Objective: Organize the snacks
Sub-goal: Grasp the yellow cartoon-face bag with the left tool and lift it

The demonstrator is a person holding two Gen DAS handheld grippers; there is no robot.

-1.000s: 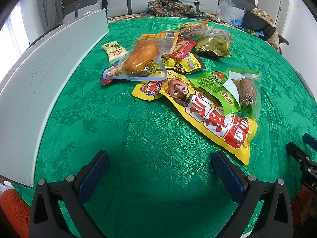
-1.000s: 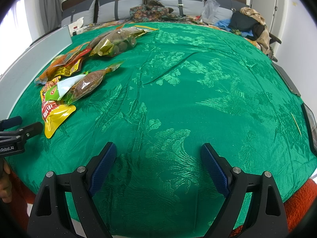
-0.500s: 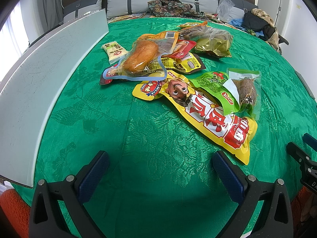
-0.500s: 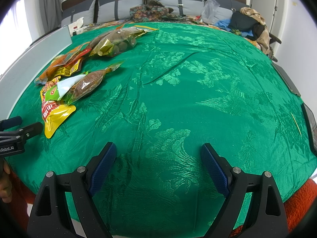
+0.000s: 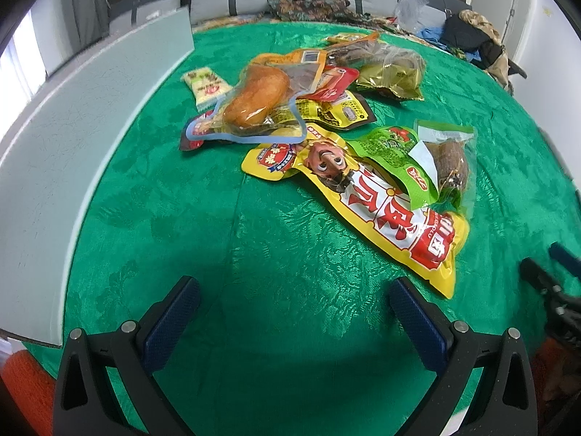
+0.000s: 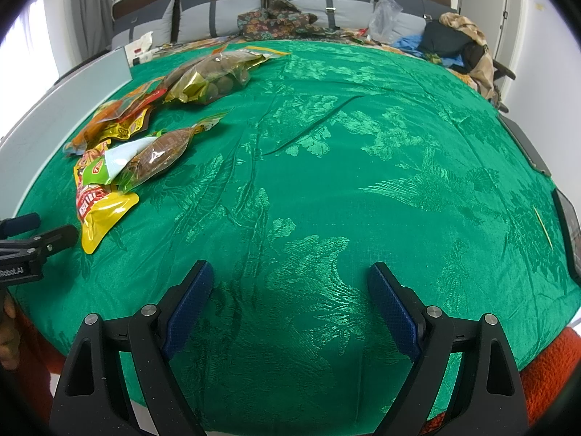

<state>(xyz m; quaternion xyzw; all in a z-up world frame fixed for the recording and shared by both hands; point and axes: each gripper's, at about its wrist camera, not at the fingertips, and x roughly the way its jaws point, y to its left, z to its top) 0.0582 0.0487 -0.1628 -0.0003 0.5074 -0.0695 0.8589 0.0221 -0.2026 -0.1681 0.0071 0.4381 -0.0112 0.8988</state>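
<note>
A heap of snack packets lies on the green tablecloth (image 5: 276, 254). Nearest is a long yellow packet (image 5: 385, 200) with a cartoon face; a green packet (image 5: 392, 149) and a clear pack of brown snack (image 5: 450, 160) overlap it. Behind lie a clear pack with an orange bun (image 5: 254, 98), a red packet (image 5: 330, 83), a gold bag (image 5: 392, 72) and a small pale packet (image 5: 205, 83). My left gripper (image 5: 294, 309) stands open over bare cloth just short of the yellow packet. My right gripper (image 6: 290, 301) is open over bare cloth, the snacks far to its left (image 6: 105, 200).
A long grey-white board (image 5: 72, 138) runs along the table's left edge. Grey sofa cushions (image 6: 225, 11), patterned cloth and bags sit beyond the far rim. A dark flat device (image 6: 566, 225) and a thin stick (image 6: 543, 227) lie at the right edge.
The left wrist view has shifted slightly, with the snacks sitting a touch higher and nearer. The right gripper has not moved.
</note>
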